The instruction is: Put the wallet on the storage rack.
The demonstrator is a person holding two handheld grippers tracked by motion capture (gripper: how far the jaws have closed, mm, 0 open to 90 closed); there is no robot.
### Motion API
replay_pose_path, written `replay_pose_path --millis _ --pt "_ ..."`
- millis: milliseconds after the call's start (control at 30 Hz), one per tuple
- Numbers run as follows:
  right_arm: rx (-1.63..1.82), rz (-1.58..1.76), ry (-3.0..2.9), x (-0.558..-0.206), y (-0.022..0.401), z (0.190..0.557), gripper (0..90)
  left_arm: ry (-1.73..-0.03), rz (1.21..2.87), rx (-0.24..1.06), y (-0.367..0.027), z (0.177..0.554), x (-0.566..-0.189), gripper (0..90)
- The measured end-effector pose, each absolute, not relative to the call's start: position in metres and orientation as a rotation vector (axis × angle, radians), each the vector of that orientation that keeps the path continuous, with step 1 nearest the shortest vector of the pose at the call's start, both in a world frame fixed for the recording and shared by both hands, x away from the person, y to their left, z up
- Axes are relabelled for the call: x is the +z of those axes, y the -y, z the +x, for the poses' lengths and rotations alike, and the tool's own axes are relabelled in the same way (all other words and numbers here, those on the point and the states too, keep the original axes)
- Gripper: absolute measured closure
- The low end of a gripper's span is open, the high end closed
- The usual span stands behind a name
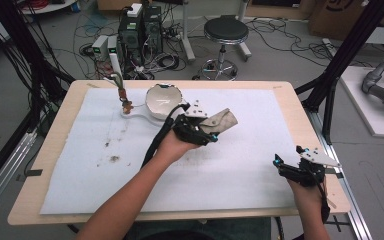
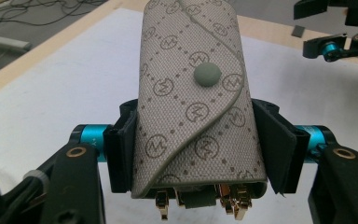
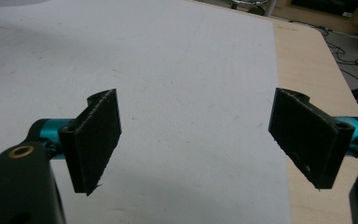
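Note:
A beige patterned key pouch [image 2: 193, 107] with a round snap and gold clips at its lower end sits between the black pads of my left gripper [image 2: 193, 149], which is shut on it. In the high view the left gripper [image 1: 200, 129] holds the pouch [image 1: 221, 121] above the middle of the white mat [image 1: 230, 165]. My right gripper [image 1: 292, 165] rests near the table's right front edge, jaws wide apart. In the right gripper view its pads [image 3: 95, 140] have nothing between them, just mat.
A white bowl [image 1: 162, 100] stands at the back of the mat, beside a small stand holding a stick [image 1: 125, 102]. Crumbs lie on the mat's left part [image 1: 112, 159]. A stool [image 1: 225, 32] and cables are on the floor beyond the table.

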State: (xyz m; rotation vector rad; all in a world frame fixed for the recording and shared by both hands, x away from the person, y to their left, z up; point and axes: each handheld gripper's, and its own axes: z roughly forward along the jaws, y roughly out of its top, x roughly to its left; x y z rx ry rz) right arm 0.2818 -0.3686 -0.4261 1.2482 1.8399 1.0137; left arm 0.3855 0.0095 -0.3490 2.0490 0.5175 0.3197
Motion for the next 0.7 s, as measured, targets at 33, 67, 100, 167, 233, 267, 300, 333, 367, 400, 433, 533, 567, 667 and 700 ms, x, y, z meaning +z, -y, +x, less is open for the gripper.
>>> replay_pose_path --millis 33,67,100,167,233,267,300,333,367,400,433,533,567,667,700 --pt "1.017 1.243 -1.843 -0.426 0.367 0.283 17.1 -0.525 2.044 0.330 -0.015 0.386 -0.347 38.1" --pt "1.017 1.246 -1.845 -0.426 0.366 0.284 17.1 -0.525 2.044 0.330 -0.015 0.386 -0.347 38.1" --pt "1.019 1.244 -1.847 -0.426 0.365 0.286 17.1 -0.540 2.037 0.349 -0.027 0.389 -0.341 38.1" --pt "1.022 1.244 -1.854 -0.426 0.363 0.288 17.1 -0.555 2.031 0.373 -0.037 0.391 -0.337 38.1" --pt "1.024 1.236 -1.859 -0.427 0.360 0.290 17.1 -0.574 2.019 0.386 -0.045 0.393 -0.334 38.1" --pt "1.024 1.230 -1.861 -0.427 0.360 0.291 17.1 -0.586 2.014 0.398 -0.052 0.394 -0.333 38.1" --pt "1.024 1.224 -1.867 -0.427 0.358 0.292 17.1 -0.586 2.014 0.398 -0.052 0.394 -0.333 38.1" --pt "1.025 1.224 -1.871 -0.427 0.357 0.293 17.1 -0.604 2.006 0.410 -0.061 0.396 -0.331 38.1" --pt "1.024 1.217 -1.873 -0.427 0.356 0.293 17.1 -0.617 1.993 0.416 -0.067 0.398 -0.330 38.1" --pt "1.026 1.217 -1.874 -0.427 0.355 0.295 17.1 -0.626 1.989 0.421 -0.071 0.400 -0.330 38.1" --pt "1.025 1.211 -1.877 -0.427 0.354 0.296 17.1 -0.633 1.988 0.428 -0.076 0.401 -0.329 38.1" --pt "1.029 1.215 -1.882 -0.427 0.352 0.299 17.1 -0.652 1.978 0.451 -0.089 0.406 -0.326 38.0" --pt "1.029 1.211 -1.884 -0.427 0.351 0.300 17.1 -0.658 1.974 0.456 -0.093 0.406 -0.326 38.1" --pt "1.029 1.200 -1.893 -0.427 0.348 0.302 17.1 -0.681 1.971 0.488 -0.106 0.411 -0.324 38.0" --pt "1.029 1.200 -1.893 -0.427 0.348 0.302 17.1 -0.681 1.971 0.488 -0.106 0.411 -0.324 38.0"
